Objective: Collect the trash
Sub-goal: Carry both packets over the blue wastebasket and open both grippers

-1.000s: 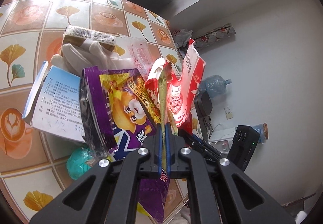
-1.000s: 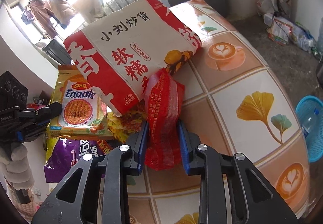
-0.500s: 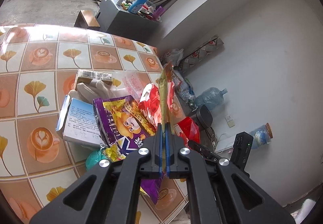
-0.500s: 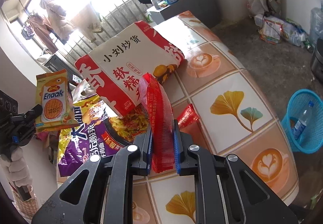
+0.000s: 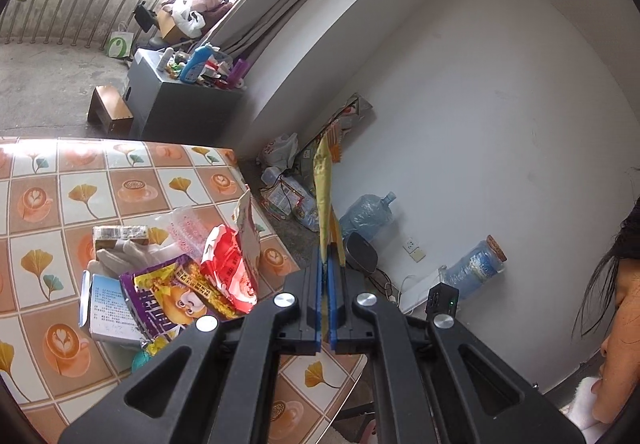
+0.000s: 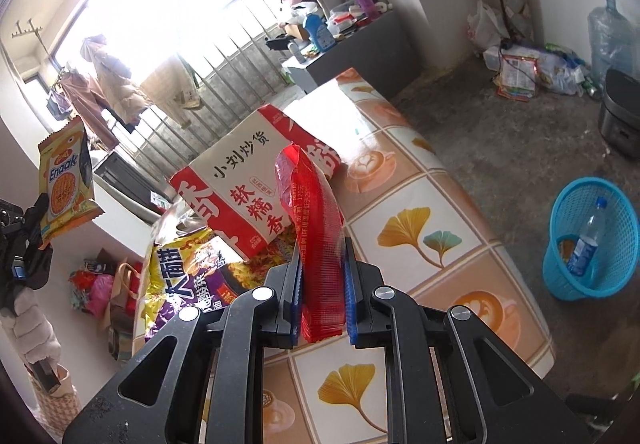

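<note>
Left gripper (image 5: 328, 276) jaws clamped on yellow wrapper (image 5: 323, 187), wrapper pile (image 5: 180, 284) on tiled table (image 5: 60, 203)

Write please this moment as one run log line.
left gripper: shut on yellow snack packet | right gripper: shut on red wrapper | both lifted above table | blue basket: on floor

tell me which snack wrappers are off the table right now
Two: the yellow Enaak wrapper in the left tool, and the red wrapper in the right tool. The others lie heaped on the table.
</note>
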A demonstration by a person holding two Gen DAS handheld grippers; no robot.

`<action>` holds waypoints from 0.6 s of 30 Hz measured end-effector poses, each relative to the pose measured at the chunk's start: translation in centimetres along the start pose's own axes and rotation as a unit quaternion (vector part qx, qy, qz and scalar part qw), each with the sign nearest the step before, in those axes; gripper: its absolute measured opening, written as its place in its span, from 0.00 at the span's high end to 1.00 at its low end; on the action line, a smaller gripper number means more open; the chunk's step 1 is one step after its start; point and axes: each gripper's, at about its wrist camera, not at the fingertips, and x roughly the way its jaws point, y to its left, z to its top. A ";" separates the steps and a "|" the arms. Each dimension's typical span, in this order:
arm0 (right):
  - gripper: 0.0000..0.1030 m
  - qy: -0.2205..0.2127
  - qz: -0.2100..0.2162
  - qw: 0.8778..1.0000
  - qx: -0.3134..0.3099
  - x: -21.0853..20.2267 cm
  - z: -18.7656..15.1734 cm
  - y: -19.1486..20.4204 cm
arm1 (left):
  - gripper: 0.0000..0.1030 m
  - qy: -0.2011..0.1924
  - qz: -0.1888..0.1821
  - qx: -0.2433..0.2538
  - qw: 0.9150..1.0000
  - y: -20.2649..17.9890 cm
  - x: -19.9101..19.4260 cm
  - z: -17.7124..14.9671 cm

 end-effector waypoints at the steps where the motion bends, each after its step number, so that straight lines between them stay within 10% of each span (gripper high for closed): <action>1: 0.85 -0.005 0.001 1.000 0.004 -0.3 0.1 -0.3 | 0.98 0.000 -0.005 0.006 1.000 -0.4 0.2 0.1; 18: 0.85 -0.063 -0.025 0.995 0.069 -4.7 0.3 -6.2 | 0.98 0.100 -0.068 0.066 0.990 -7.8 13.7 -0.9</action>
